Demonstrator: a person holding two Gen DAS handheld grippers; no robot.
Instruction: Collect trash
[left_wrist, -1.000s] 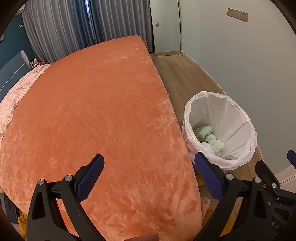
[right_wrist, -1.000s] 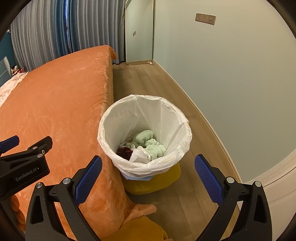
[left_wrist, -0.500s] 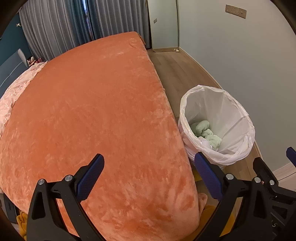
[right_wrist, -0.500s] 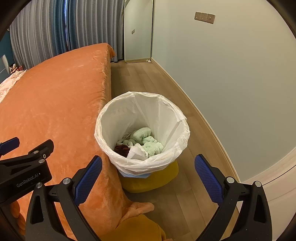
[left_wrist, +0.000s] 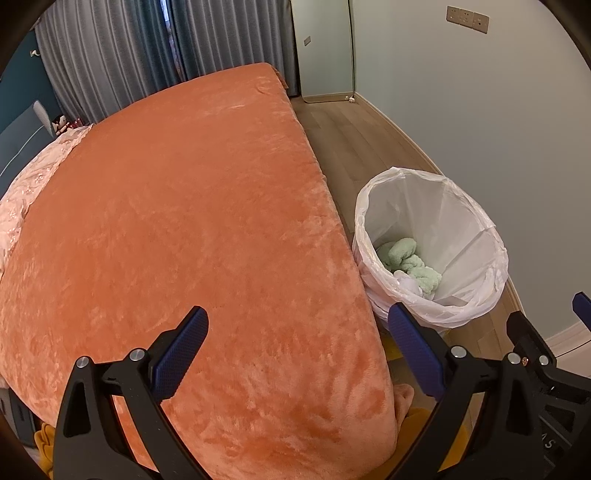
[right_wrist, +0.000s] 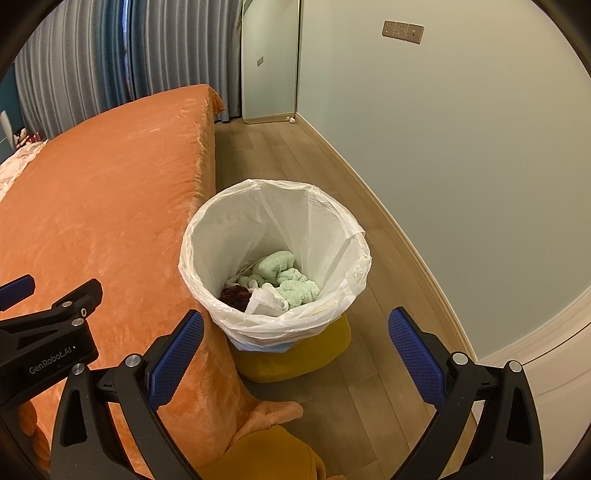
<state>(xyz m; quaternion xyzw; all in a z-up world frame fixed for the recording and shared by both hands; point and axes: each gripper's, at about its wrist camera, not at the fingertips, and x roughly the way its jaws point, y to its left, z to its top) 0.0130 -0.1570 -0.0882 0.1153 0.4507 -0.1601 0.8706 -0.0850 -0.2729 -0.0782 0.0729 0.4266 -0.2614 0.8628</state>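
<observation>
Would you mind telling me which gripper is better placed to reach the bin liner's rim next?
Right. The right gripper points straight at the bin liner, jaws open; the left gripper faces the orange blanket.

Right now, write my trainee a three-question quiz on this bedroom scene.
1. True or false: the left gripper holds trash.
2. The trash bin stands: A) on the bed, B) on the floor beside the bed, C) behind the curtains.
3. What colour are most of the fluffy items in the bin?

Key: 1 false, its fingers are open and empty, as are the right gripper's. 2 B. 3 pale green.
</observation>
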